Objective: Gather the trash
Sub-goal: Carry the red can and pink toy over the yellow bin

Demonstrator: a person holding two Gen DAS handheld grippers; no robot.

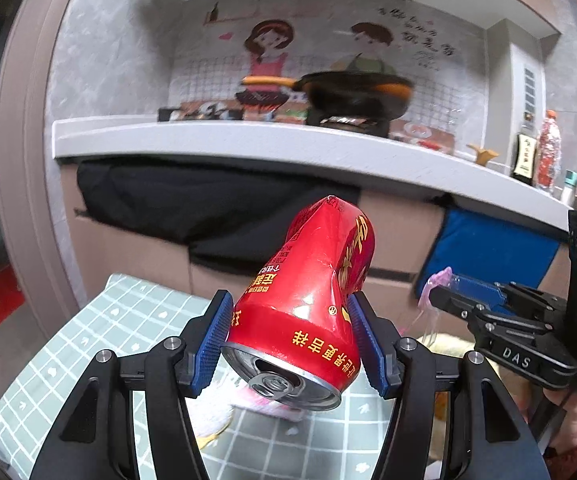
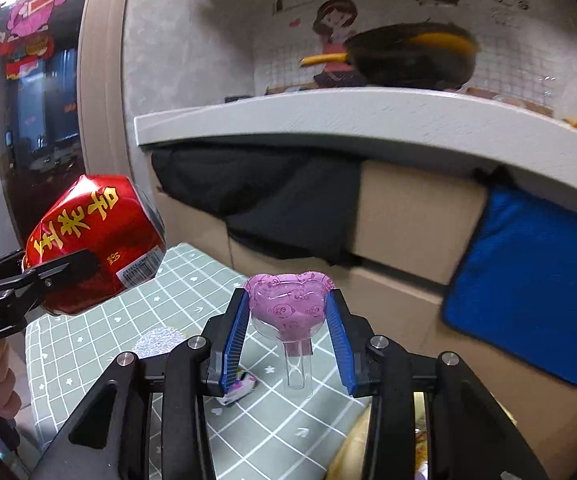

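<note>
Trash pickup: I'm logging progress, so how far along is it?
No bin shows, so nothing is visibly binned. In hand: left gripper clamps the crushed red can, right gripper the purple heart-shaped plastic piece. Left: a small wrapper on the checked cloth.

The left gripper [image 1: 290, 340] is clamped on a dented red aluminium can [image 1: 308, 300], held up. To the can's right, the right gripper [image 2: 286, 336] pinches a purple heart-shaped plastic shell [image 2: 288, 304].

the right gripper [image 1: 440, 294] is showing "das"; the left gripper [image 2: 68, 268] body is showing "nrobot.ai"; the red can [image 2: 92, 236] is carrying yellow chinese characters.
</note>
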